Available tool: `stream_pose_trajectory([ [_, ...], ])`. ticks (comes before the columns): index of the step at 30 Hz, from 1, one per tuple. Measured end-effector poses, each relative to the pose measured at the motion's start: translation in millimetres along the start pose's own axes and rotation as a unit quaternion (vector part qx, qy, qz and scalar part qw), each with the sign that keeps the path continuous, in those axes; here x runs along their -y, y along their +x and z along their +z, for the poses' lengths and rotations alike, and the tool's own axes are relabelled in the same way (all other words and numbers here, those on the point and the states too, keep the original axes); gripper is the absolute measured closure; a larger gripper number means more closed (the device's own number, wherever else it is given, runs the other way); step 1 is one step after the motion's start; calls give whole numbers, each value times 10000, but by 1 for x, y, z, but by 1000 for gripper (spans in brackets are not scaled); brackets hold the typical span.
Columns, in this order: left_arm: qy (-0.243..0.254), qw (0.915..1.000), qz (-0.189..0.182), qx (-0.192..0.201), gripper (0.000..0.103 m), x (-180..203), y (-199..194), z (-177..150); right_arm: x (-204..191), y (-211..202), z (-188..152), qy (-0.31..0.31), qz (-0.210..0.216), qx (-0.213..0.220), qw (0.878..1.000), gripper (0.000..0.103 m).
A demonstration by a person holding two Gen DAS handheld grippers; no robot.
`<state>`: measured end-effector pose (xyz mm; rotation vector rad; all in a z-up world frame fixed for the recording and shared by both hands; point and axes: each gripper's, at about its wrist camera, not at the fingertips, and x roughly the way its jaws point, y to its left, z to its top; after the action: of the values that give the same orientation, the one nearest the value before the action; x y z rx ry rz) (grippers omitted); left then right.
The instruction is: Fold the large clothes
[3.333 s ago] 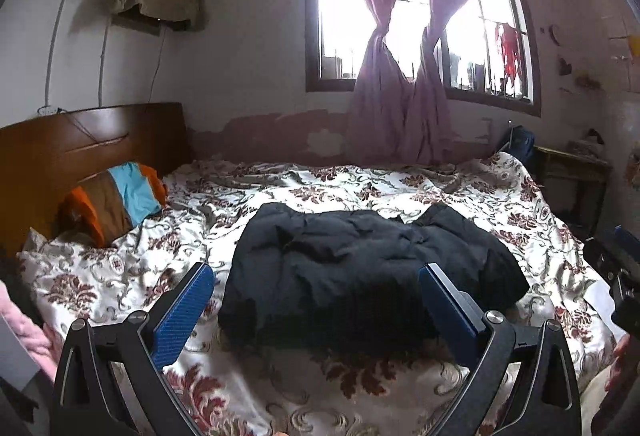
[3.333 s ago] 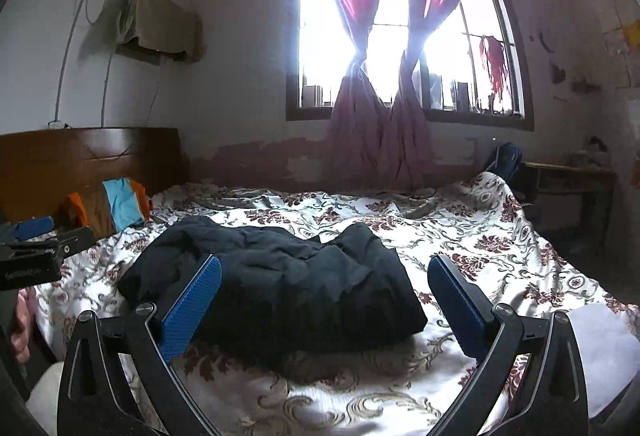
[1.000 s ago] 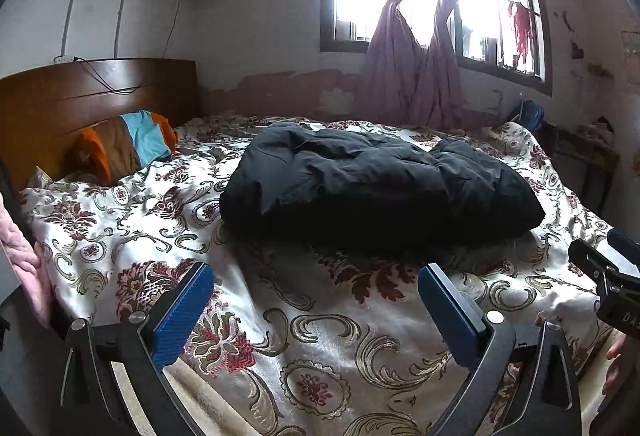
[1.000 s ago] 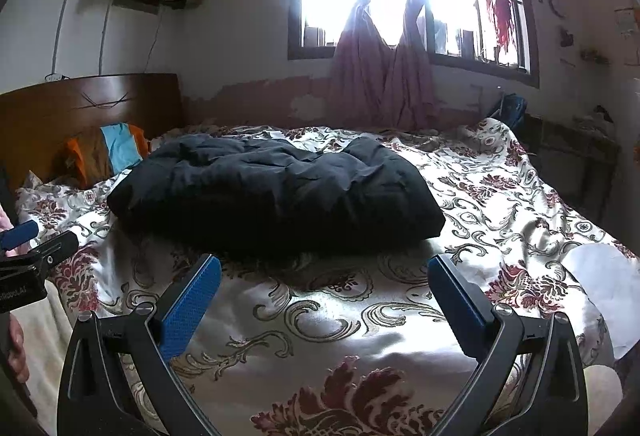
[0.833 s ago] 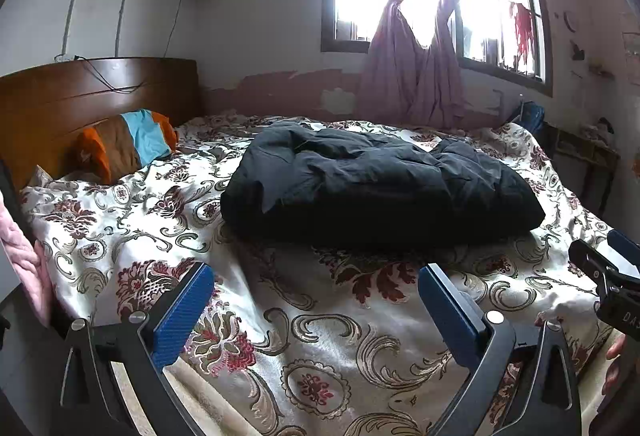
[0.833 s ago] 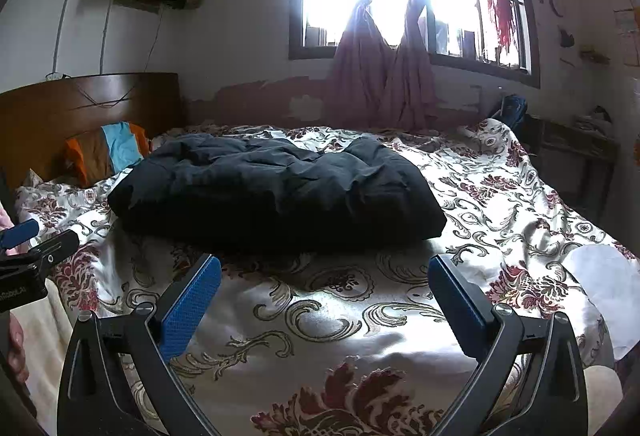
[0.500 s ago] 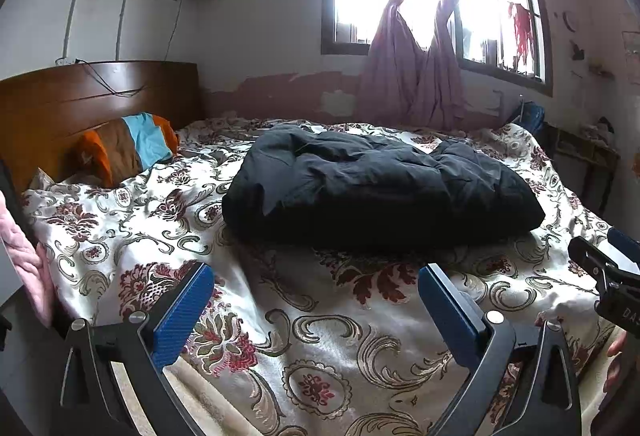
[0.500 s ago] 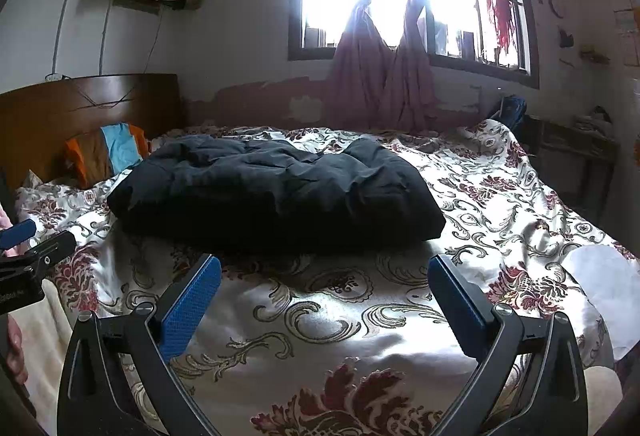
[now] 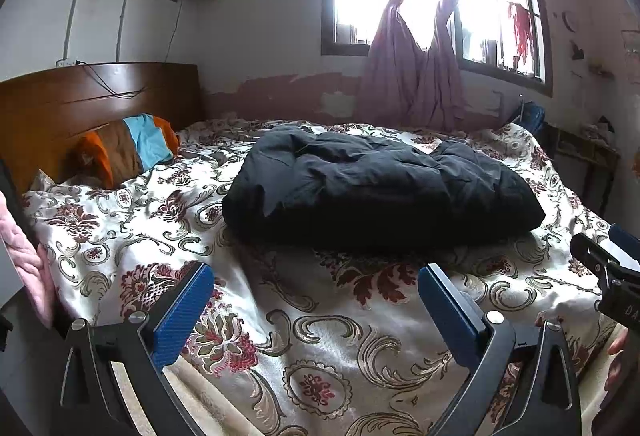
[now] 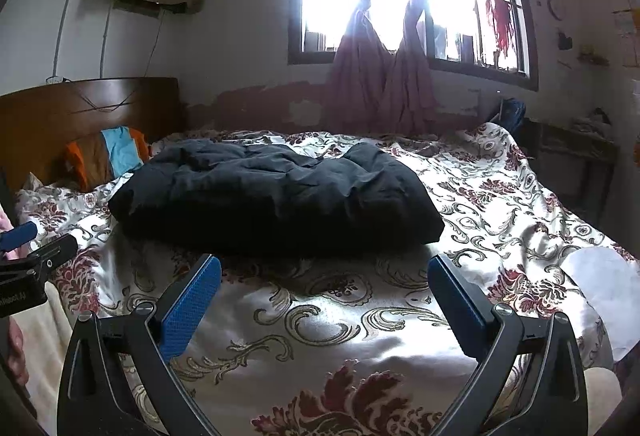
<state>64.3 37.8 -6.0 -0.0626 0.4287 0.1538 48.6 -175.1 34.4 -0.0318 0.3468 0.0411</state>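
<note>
Black jacket (image 9: 380, 192) is lying bunched mid-bed (image 9: 320, 336), long axis running L-R, ahead of both grippers. L gripper (image 9: 316, 312) & R gripper (image 10: 324, 300) are hovering apart from it w/ fingers spread wide, grasping nothing; both look abt equally near.

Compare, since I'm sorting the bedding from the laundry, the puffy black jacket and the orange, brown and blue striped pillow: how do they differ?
The puffy black jacket is one dark colour; the orange, brown and blue striped pillow is banded. The jacket looks far larger. It lies flat in a bundle mid-bed; the pillow leans against the wooden headboard. Both rest on the floral bedspread, untouched by either gripper.
</note>
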Motion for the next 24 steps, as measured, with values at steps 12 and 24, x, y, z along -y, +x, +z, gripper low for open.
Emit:
stream_pose_trajectory([
  [12,0,10000,6,11,0,-1,0,1,1,0,1,-4,8,0,10000,2],
  [24,2,10000,6,17,0,0,0,0,0,0,1,1,9,-9,10000,2],
])
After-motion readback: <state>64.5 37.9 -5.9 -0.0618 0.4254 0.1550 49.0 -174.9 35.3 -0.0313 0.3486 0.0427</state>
